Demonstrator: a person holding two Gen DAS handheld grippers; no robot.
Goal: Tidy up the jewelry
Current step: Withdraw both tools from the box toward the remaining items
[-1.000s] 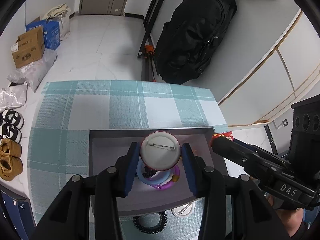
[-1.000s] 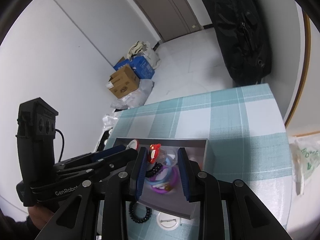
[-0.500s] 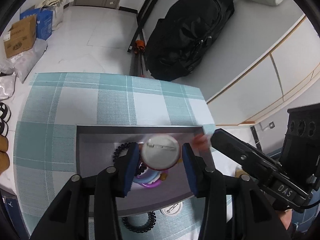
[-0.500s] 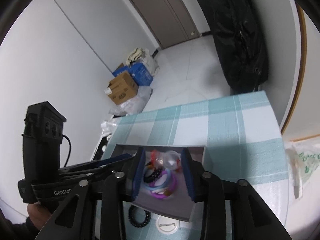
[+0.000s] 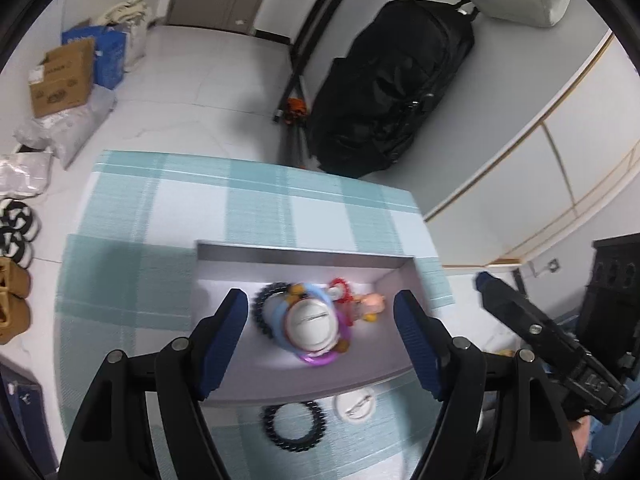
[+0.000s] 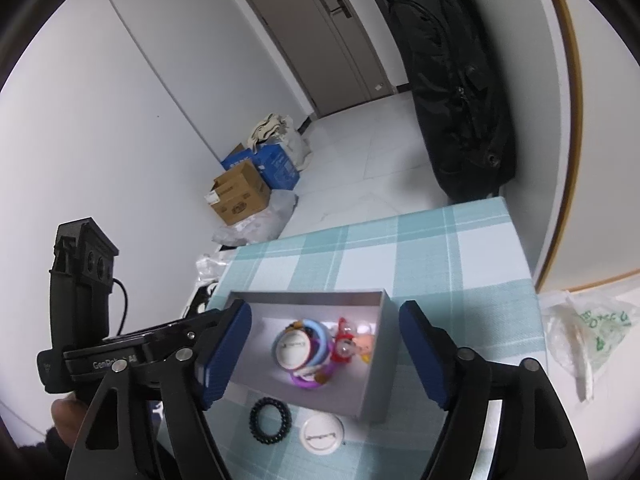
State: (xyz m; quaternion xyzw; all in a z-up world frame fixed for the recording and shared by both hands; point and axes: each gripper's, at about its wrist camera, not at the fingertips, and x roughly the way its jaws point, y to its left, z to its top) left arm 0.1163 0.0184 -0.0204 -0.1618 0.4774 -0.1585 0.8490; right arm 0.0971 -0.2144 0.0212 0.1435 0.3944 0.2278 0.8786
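Note:
A grey box point(image 5: 304, 254) point(image 6: 378, 380) sits on the checked tablecloth. In it lie a round white pin badge point(image 5: 311, 326) point(image 6: 294, 347), blue and purple bracelets point(image 5: 318, 358) point(image 6: 304, 380), a black coil hair tie point(image 5: 262, 300) and a red-and-pink charm point(image 5: 366, 304) point(image 6: 350, 346). My left gripper point(image 5: 320, 320) hovers above the box, its jaws opening wide, nothing between the pads. My right gripper point(image 6: 325, 332) also hangs over the box, jaws opening, empty. Another black coil hair tie point(image 5: 292, 424) point(image 6: 270, 416) and a second white badge point(image 5: 355, 404) point(image 6: 322, 436) lie on the cloth in front of the box.
The table's far edge drops to a white tiled floor with a large black bag point(image 5: 392, 88) point(image 6: 452, 80), cardboard boxes point(image 5: 60, 76) point(image 6: 240, 196) and shoes point(image 5: 14, 292). A plastic bag point(image 6: 588, 328) hangs off the right table side. A hand point(image 6: 64, 412) holds the left gripper.
Both grippers opened. The white badge left the left jaws and now lies on the bracelets in the box; the red charm left the right jaws and lies in the box too.

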